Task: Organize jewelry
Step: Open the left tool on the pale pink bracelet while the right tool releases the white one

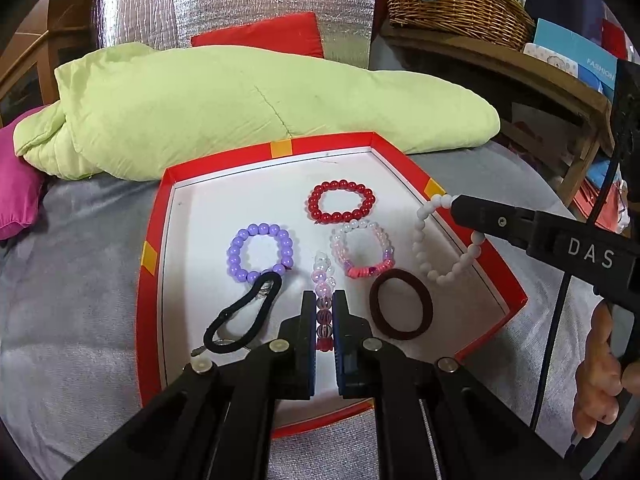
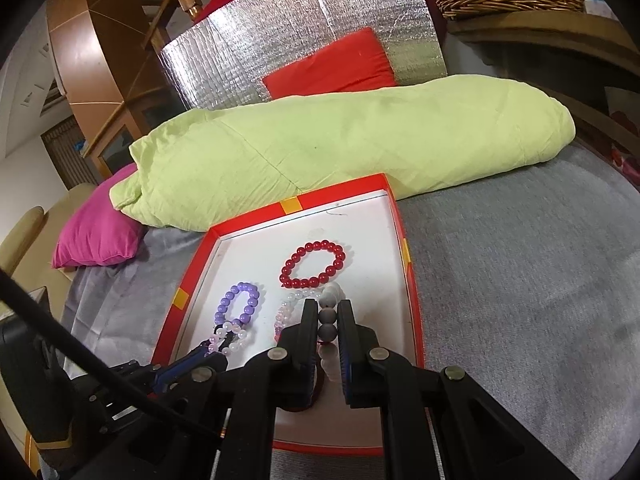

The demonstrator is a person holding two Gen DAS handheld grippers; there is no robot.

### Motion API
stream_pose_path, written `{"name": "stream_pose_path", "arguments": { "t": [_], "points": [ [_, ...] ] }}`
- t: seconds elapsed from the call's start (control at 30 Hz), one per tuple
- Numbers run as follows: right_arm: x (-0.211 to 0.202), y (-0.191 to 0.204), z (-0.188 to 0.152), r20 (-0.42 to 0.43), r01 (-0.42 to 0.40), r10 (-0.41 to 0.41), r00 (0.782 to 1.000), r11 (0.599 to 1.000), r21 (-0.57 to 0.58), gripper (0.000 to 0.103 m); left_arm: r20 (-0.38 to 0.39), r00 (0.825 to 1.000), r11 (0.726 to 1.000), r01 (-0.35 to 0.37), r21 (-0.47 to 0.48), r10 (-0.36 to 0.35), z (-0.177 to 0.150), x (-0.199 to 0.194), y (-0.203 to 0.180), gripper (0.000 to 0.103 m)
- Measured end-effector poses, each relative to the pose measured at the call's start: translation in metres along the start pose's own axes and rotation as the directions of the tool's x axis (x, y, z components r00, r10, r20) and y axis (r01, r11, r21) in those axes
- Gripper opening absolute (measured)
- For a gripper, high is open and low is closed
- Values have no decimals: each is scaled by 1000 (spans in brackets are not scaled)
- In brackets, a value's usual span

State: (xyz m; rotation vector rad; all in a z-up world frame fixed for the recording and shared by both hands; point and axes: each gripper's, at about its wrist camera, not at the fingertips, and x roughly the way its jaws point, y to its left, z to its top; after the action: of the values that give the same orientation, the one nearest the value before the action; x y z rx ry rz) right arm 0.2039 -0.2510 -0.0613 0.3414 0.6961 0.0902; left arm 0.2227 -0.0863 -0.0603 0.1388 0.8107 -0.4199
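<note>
on a grey surface, your red-rimmed tray (image 1: 154, 280) holds, from the left, a black hair tie (image 1: 240, 316), a purple bracelet (image 1: 260, 252), a red bracelet (image 1: 342, 202) further back and a dark red hair tie (image 1: 401, 304). your left gripper (image 1: 324, 300) pinches a pink-and-clear beaded bracelet (image 1: 323, 280) over the tray. your right gripper (image 2: 329, 312) clamps a white bracelet (image 1: 442, 240), dangling above the tray's right edge.

Light: bright, even, indoor.
Glare: silver foil panel (image 2: 304, 40) sparkling.
Shadows: soft, short inside red tray (image 1: 154, 280).
Edges: heavy fisheye bending, black vignette corners.
Focus: sharp centrally.
</note>
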Motion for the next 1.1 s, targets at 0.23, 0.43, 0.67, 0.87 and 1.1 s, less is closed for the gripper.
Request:
{"name": "stream_pose_path", "arguments": {
  "t": [0.23,0.43,0.67,0.87,1.1],
  "points": [
    [4,-3,-1,-13,8,-8,1000,1000,10,11,-9,1000,1000,5,5,-5,-2,3,-2,8],
    [6,-3,-3,-20,11,-11,1000,1000,10,11,-17,1000,1000,7,9,-7,-3,5,-2,8],
    [10,-3,-4,-29,13,-13,1000,1000,12,11,-29,1000,1000,11,13,-10,-4,10,-4,8],
    [11,-3,-5,-33,16,-16,999,1000,9,11,-34,999,1000,11,14,-11,-4,11,-4,8],
    [10,-3,-4,-33,15,-15,999,1000,8,11,-42,999,1000,7,11,-7,-7,14,-3,8]
  ]
}}
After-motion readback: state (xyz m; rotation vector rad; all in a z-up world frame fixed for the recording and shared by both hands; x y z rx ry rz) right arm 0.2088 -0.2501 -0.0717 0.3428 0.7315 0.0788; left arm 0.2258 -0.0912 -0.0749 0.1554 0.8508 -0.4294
